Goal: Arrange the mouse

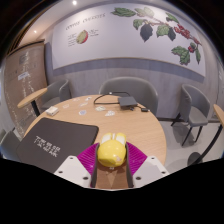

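So in the gripper view, the tongs (111,168) were closed down on a small yellow mouse (111,152), with a purple pad (89,157) pressed against its left side and the other pad (134,157) against its right, no gap that I could make out on either side. The mouse sat right between the fingertips, raised a bit above the round wooden surface (120,120) (at least it looked lifted, though the fingers hid its underside so I couldn't swear to it). Just to the left of the tongs, a black mouse mat (55,137) with some small white lettering lay flat on the surface, its near edge close to the left finger. Further back, near the far rim, there was a dark flat object (127,100) lying on the wood, too small to identify properly. Around the surface stood several grey chairs: one (128,88) at the far side, one (197,110) off to the right, and another (55,93) to the left. Behind all that, the back wall carried a big white poster (120,35) printed with leaves and dark berries (165,28), plus a smaller fruit picture nearer its left end.
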Available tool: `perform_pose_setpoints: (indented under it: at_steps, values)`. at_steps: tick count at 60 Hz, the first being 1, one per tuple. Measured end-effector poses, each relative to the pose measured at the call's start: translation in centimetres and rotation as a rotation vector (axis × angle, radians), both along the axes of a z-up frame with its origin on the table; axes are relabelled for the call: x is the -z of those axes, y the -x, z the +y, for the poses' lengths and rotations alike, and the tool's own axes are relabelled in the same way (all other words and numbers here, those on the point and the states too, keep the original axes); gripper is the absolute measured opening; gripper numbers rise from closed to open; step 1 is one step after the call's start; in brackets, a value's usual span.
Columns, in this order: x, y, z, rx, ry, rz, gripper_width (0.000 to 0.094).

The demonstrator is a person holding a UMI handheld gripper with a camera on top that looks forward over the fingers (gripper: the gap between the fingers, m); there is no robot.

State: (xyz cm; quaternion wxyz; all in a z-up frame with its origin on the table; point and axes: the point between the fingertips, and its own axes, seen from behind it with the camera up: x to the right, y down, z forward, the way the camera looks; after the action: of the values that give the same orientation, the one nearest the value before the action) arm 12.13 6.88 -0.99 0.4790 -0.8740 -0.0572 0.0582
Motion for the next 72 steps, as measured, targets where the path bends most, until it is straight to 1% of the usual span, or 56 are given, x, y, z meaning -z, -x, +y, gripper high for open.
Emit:
perform_pose_setpoints:
  at_steps: [3, 5, 9, 11, 16, 21, 25, 28, 33, 40, 42, 43, 47, 50, 51, 52, 54, 55, 56, 57, 60, 65, 72]
  values:
    - [-0.2, -0.5, -0.7, 0.027, 0.017, 0.021, 0.0399]
    - [-0.7, -0.8, -1.2, 0.042, 0.007, 0.024, 0.0397]
    - [-3.3, -1.0, -2.3, 0.065, -0.048, -0.005, 0.0396]
    - [-4.9, -0.3, -3.1, 0.063, -0.068, -0.033, 0.0394]
    - [-10.6, 4.1, -4.8, 0.058, -0.173, -0.018, 0.0397]
    - [-13.4, 9.1, -5.9, 0.069, -0.243, -0.02, 0.0395]
    - [-11.6, 13.6, -5.7, 0.054, -0.215, 0.002, 0.0394]
    - [-8.4, 16.5, -6.0, 0.05, -0.159, 0.042, 0.0394]
    - [-4.1, 18.4, -5.2, 0.069, -0.044, 0.071, 0.0393]
    - [-0.6, 19.2, -4.7, 0.097, 0.014, 0.049, 0.0395]
    - [0.1, 19.4, -5.3, 0.087, 0.041, 0.032, 0.04]
    - [-0.3, 19.5, -4.9, 0.085, 0.015, 0.035, 0.0409]
    - [0.1, 19.6, -4.6, 0.048, 0.037, 0.016, 0.049]
    - [0.0, 19.8, -5.0, 0.004, 0.053, 0.002, 0.0556]
    - [0.1, 19.8, -5.2, -0.014, 0.059, -0.008, 0.0608]
    - [0.1, 19.6, -5.4, -0.027, 0.065, -0.019, 0.0684]
    - [-0.2, 19.2, -5.8, -0.043, 0.07, -0.042, 0.086]
    - [-0.4, 18.9, -6.0, -0.049, 0.07, -0.054, 0.0863]
    - [-0.5, 18.6, -6.2, -0.055, 0.068, -0.065, 0.0838]
    - [-0.7, 18.2, -6.5, -0.061, 0.067, -0.073, 0.0835]
    - [-1.7, 17.6, -7.7, -0.093, 0.055, -0.075, 0.0866]
    - [-3.2, 16.3, -10.6, -0.138, 0.04, -0.035, 0.0856]
    - [-4.8, 12.6, -13.3, -0.134, 0.018, -0.001, 0.0862]
